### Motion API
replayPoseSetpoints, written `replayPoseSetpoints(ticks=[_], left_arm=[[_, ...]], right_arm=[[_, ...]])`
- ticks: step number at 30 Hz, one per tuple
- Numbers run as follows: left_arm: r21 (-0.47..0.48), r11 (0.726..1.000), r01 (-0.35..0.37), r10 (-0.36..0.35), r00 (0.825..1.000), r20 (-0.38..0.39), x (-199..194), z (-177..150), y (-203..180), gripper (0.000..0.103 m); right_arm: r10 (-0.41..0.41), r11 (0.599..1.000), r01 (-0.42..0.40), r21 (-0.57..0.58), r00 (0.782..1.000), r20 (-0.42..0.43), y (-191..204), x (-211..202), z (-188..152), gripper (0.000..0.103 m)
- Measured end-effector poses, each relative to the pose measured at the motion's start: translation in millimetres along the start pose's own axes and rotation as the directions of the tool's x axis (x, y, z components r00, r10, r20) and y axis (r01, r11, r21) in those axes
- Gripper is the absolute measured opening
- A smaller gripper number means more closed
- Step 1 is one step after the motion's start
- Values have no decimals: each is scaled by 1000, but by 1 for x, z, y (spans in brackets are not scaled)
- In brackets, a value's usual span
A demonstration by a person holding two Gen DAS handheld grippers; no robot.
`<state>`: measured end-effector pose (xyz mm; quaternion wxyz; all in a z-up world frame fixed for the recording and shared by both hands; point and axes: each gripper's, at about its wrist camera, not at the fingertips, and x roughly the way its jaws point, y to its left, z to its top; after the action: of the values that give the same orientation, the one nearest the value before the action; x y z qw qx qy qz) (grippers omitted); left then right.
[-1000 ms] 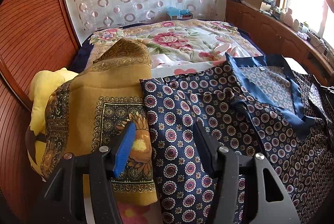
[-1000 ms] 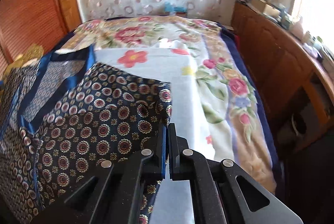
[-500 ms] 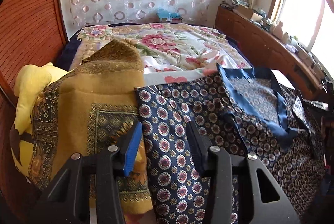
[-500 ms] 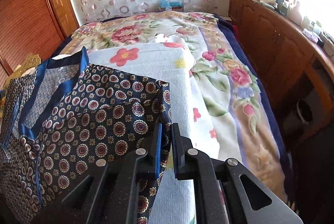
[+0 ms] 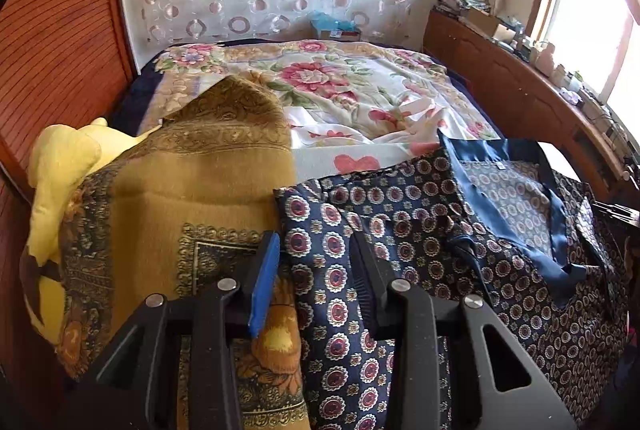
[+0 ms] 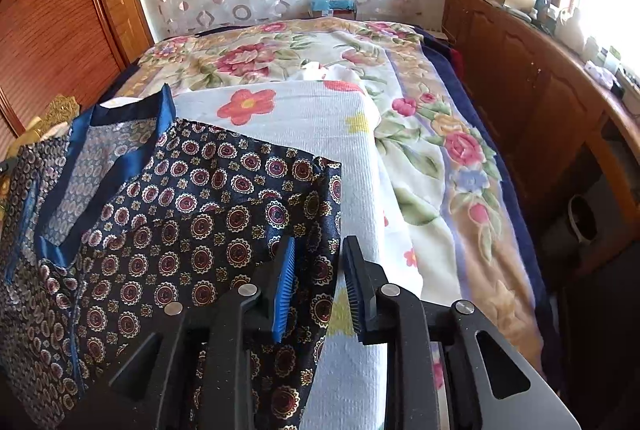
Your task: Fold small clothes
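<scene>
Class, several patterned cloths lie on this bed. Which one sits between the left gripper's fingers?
The navy shirt with round medallions and a blue collar. The mustard scarf lies beside it, and the flowered bedspread lies further back.

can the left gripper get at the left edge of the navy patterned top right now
Probably yes: the left gripper stands open with the navy patterned top's edge between its closing jaws; only the mustard scarf crowds it.

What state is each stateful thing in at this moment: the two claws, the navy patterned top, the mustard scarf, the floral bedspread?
Left claw: jaws apart, just been closing, straddling the top's left edge, not pressing.
Right claw: jaws apart, just been opening, top's right edge between them, released.
Navy patterned top: spread flat, collar open, unfolded.
Mustard scarf: heaped beside the top.
Floral bedspread: spread out, rumpled mid-bed.
</scene>
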<state>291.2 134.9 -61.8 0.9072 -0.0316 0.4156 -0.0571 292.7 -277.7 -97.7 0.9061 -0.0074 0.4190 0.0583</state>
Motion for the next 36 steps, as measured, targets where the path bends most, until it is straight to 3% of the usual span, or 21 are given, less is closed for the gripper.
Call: replayPoseSetpoints(ticks=[1,2,3,5,9,12,17,22,24,29,36], left_arm=[[1,1000,8,-8,1000,-7,1,-1,1,14],[6,1000,7,-7,1000,-12,2,-2,1,5],[14,1000,9,-9,1000,-14,2,-3,1,5],[32,999,18,-18,1000,2,-4,-6,-2,3],[16,998,54,-56,992,113,-35,-14,-7,2],[31,997,74,-78,981,178,-62,-25,-19,2],[72,987,145,-160,947,278,-115,-53,-40,2],[62,982,177,-188,911,367,-164,-100,-44,1],[42,983,180,-182,905,385,-180,-121,-39,1],[-25,983,181,-159,916,367,-199,-167,-19,1],[-98,985,144,-104,939,329,-214,-213,2,1]], right_arm=[[-5,1000,5,-22,1000,-3,4,0,0,25],[3,999,-3,-48,1000,-7,6,0,0,21],[10,997,-11,-71,1000,-12,8,0,0,12],[16,995,-19,-102,1000,-23,13,-1,0,6],[-20,995,24,-97,999,37,19,-14,-2,2],[12,997,-4,-72,993,117,25,-35,-7,1],[98,995,-88,-49,965,243,34,-85,-26,1],[157,988,-148,-54,933,323,39,-136,-65,1],[171,985,-160,-60,923,344,36,-156,-87,1],[192,981,-187,-49,918,347,20,-192,-137,1],[206,979,-200,-49,947,245,4,-220,-187,1]])
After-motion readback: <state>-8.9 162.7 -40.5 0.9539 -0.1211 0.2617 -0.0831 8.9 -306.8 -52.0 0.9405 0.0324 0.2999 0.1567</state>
